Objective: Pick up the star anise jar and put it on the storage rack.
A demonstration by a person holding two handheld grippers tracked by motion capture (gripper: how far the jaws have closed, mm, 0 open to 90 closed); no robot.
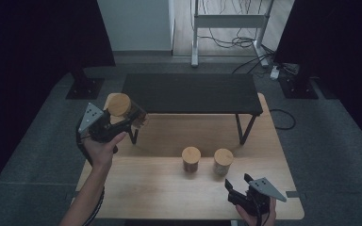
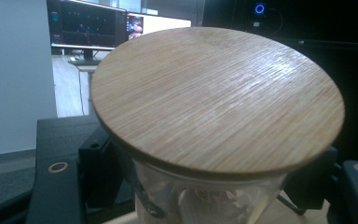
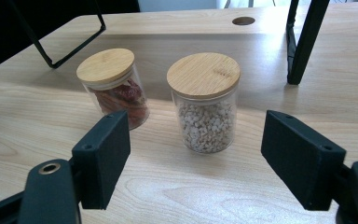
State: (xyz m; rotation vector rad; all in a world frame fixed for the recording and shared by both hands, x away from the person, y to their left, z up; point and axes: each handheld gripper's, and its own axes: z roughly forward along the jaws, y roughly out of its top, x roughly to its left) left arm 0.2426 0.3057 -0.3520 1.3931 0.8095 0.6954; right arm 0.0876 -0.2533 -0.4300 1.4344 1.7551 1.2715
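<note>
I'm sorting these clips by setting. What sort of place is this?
Probably a lab or office set up for recording, not a kitchen. A wooden table with a black shelf stands on grey carpet between dark screens, cables trail on the floor behind, and lit monitors stand in the background.

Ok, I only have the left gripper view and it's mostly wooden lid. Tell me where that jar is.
Observer: The left gripper holds the jar tilted in the air by the left end of the black shelf.
Operator: List what stands on the table.
Observer: Two more lidded jars stand on the table in front of the shelf: a reddish-filled jar and a pale-grain jar.
Operator: Report the other gripper.
Observer: The right gripper is open near the table's near edge, facing the pale-grain jar and touching nothing.
</note>
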